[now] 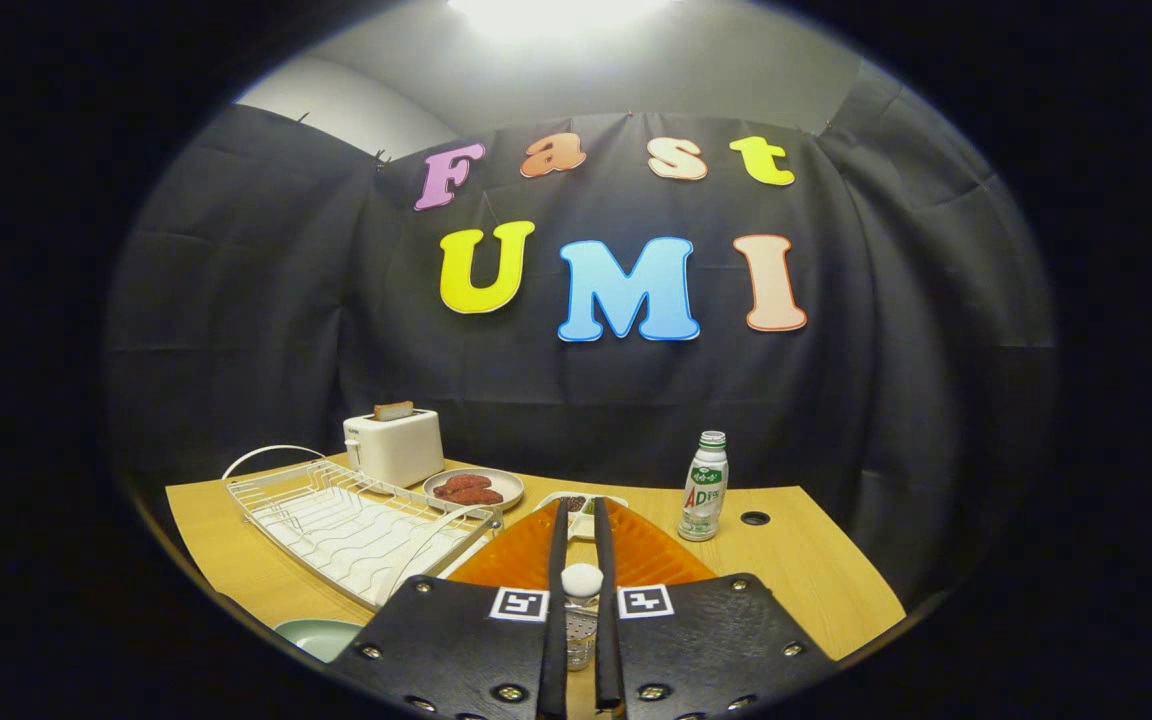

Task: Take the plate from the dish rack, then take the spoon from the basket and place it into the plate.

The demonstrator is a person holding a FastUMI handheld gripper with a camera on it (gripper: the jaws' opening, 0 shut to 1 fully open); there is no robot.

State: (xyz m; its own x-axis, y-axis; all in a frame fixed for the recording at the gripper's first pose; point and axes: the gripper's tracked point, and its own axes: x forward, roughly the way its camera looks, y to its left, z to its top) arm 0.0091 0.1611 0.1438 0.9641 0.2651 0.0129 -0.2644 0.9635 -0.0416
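My gripper [579, 505] reaches over an orange ridged mat [646, 555]. Its two black fingers [557, 560] stand close and parallel. Between them, near their base, sits the white rounded end of the spoon [581, 578], and both fingers touch it. Below it, a small perforated see-through basket [581, 632] shows in the gap. The pale green plate [321, 637] lies on the table to the left of the gripper, in front of the white wire dish rack [356, 520], whose slots hold nothing.
A white toaster [394, 447] with a slice in it stands behind the rack. Beside it is a grey plate of reddish food [473, 488]. A small white dish [614, 499] lies just beyond the fingertips. A drink bottle [704, 486] and a cable hole [755, 518] are on the right.
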